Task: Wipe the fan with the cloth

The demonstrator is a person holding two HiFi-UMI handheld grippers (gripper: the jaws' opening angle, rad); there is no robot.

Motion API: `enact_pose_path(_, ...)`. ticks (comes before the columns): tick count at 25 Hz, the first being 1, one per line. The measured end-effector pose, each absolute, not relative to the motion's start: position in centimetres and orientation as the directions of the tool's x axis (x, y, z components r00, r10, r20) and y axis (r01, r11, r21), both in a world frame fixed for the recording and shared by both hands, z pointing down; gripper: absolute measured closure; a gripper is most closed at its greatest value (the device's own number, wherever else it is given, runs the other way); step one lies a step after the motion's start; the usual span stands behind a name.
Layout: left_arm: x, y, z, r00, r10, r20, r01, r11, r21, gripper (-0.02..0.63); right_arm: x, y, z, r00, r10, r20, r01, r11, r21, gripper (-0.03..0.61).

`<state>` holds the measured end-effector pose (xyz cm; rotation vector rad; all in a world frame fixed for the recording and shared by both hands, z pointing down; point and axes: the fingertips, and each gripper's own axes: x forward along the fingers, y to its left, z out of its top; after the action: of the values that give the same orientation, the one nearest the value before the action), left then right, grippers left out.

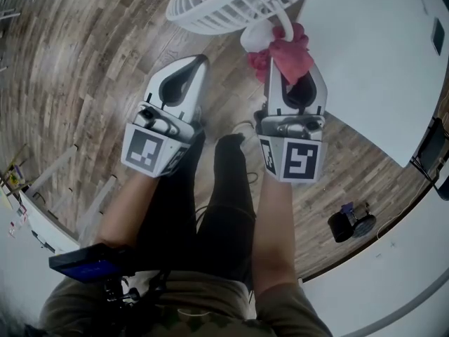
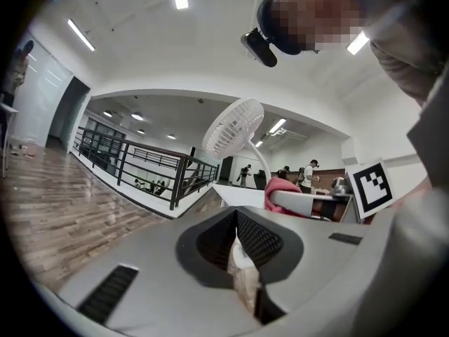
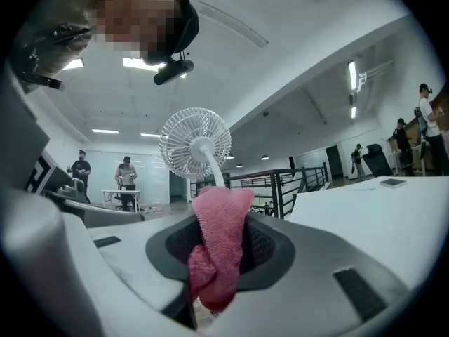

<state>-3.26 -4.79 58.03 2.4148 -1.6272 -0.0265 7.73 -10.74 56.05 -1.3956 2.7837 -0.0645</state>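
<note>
right gripper (image 1: 293, 72): its fingers (image 1: 273, 90) are squeezing the pink cloth (image 1: 289, 53) tight.
left gripper (image 1: 200, 62): its fingers (image 1: 184, 79) are pressing together, holding nothing.
cloth: sitting by the neck of the fan (image 1: 231, 2), under its cage.
doing it well: I think rubbing softly along the bars, keeping the squeeze tight, is working best; pushing hard could be tipping the fan.

Wood-plank floor (image 1: 84, 83) under both grippers. White table (image 1: 365, 69) beyond and right of right gripper (image 1: 295, 69), its edge passing close beside that gripper. Small dark flat thing (image 1: 438, 35) on table, far right of right gripper. Fan base (image 1: 256, 37) just beyond right gripper's tips; on table or floor, cannot tell. Black device (image 1: 351, 222) on floor, right of and behind right gripper. White bars (image 1: 63, 174) on floor, left of left gripper (image 1: 198, 63).
</note>
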Motion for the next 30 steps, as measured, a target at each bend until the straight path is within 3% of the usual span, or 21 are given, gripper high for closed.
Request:
enact_pose_path(18,0.7,-5.8,59.1,0.475,-0.869,0.137,-0.866,-0.434,0.247,0.589,7.8,-10.2,59.3,-0.605,-0.781,0.154,-0.792,0.611,-0.012,0.448)
enact_pose_path(30,1.0,-5.6,59.8,0.464,-0.873,0.151,-0.871,-0.419,0.256,0.591,11.4,-10.9,59.7,-0.562,-0.816,0.134,-0.826,0.561,-0.051,0.448)
